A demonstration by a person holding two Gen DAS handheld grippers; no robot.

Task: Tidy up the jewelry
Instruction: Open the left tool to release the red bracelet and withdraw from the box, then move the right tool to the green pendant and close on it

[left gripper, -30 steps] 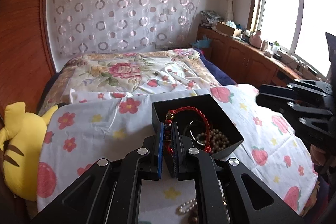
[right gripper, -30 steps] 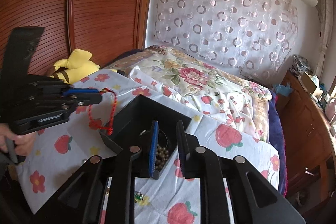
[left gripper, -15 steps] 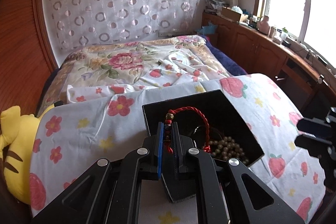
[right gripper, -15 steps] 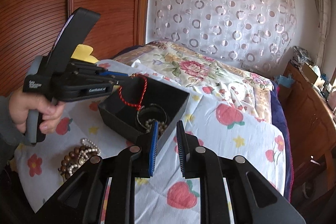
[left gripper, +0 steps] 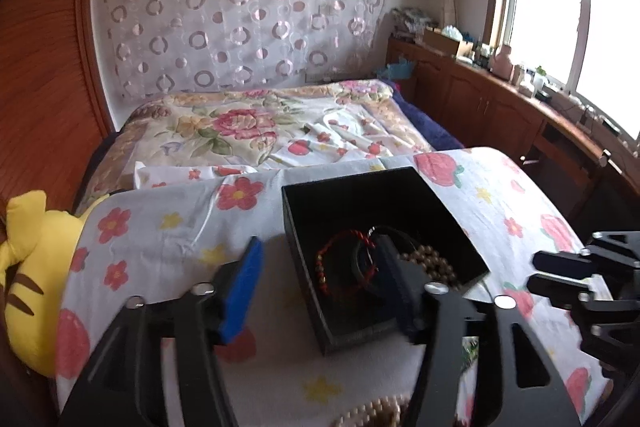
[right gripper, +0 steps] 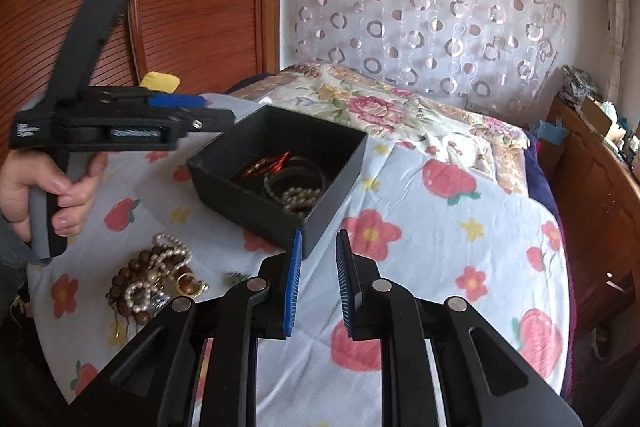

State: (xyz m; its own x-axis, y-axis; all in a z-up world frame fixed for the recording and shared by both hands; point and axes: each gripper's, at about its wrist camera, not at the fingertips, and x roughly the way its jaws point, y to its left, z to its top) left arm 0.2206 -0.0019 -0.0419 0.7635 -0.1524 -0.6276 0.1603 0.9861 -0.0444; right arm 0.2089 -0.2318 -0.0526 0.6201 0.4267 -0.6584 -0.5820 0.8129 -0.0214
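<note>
A black open box (left gripper: 452, 223) (right gripper: 248, 205) sits on the flowered cloth. Inside lie a red cord bracelet (left gripper: 340, 267) (right gripper: 266, 163), a dark bangle (right gripper: 294, 173) and a pearl strand (right gripper: 298, 197). My left gripper (left gripper: 320, 267) is open and empty, its jaws wide apart over the box's near left corner; it shows in the right wrist view (right gripper: 208, 115) at the box's left edge. My right gripper (right gripper: 318, 267) is open and empty, just in front of the box's near corner. A pile of wooden beads and pearls (right gripper: 152, 275) lies on the cloth left of it.
A yellow plush toy (left gripper: 24, 267) lies at the left edge of the cloth. A bed with a floral quilt (left gripper: 260, 123) lies behind. A wooden cabinet (left gripper: 500, 107) runs under the window at right. Wooden panelling (right gripper: 180, 7) stands at left.
My left gripper has opened and let go of the red cord bracelet, which now lies in the box. The right gripper has drawn back a little and opened slightly wider.
</note>
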